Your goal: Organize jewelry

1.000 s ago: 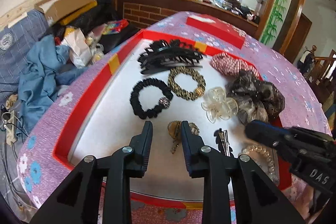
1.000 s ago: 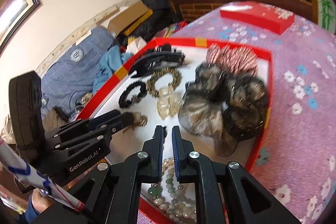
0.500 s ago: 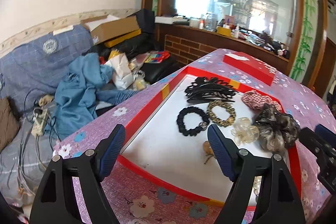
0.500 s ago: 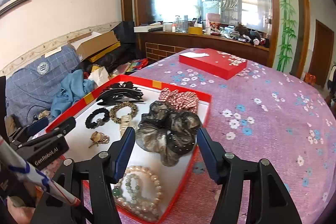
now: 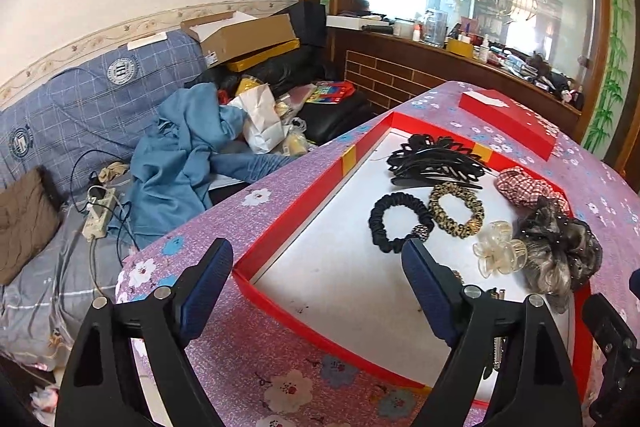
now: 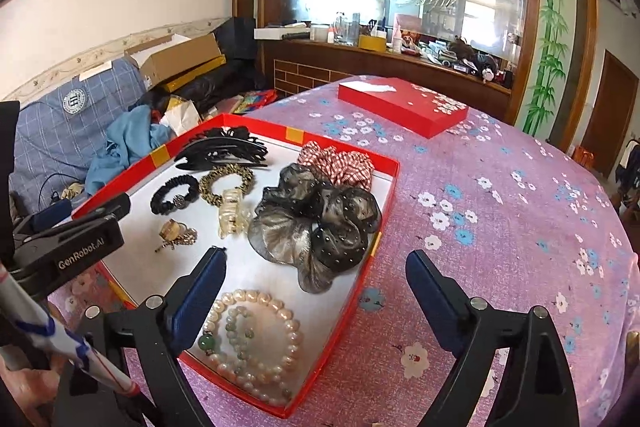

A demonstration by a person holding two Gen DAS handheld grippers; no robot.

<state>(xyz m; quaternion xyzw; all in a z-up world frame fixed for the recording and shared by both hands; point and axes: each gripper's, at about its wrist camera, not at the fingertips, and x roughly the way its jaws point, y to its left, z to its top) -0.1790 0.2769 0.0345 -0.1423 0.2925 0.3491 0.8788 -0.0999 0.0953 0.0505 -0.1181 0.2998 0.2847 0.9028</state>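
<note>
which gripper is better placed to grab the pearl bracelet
Right, probably. The pearl bracelet lies just below the open right gripper, by its left finger. The left gripper hangs open over the red tray's opposite corner.

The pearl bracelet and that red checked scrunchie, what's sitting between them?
The dark sheer scrunchie fills the stretch between the pearl bracelet and the red checked scrunchie, seen in the right wrist view.

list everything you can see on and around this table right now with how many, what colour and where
tray: 1, red rim, white floor, on table
hair claw clips: black pile, tray's far corner
scrunchies: black, leopard, red check, grey-black organza
clear clip: 1, centre
gold brooch: 1, left
pearl bracelets: white, near corner
lid: 1, red, far on table
tablecloth: purple, floral
sofa: blue check, cluttered
left claw: open, empty
right claw: open, empty
</note>
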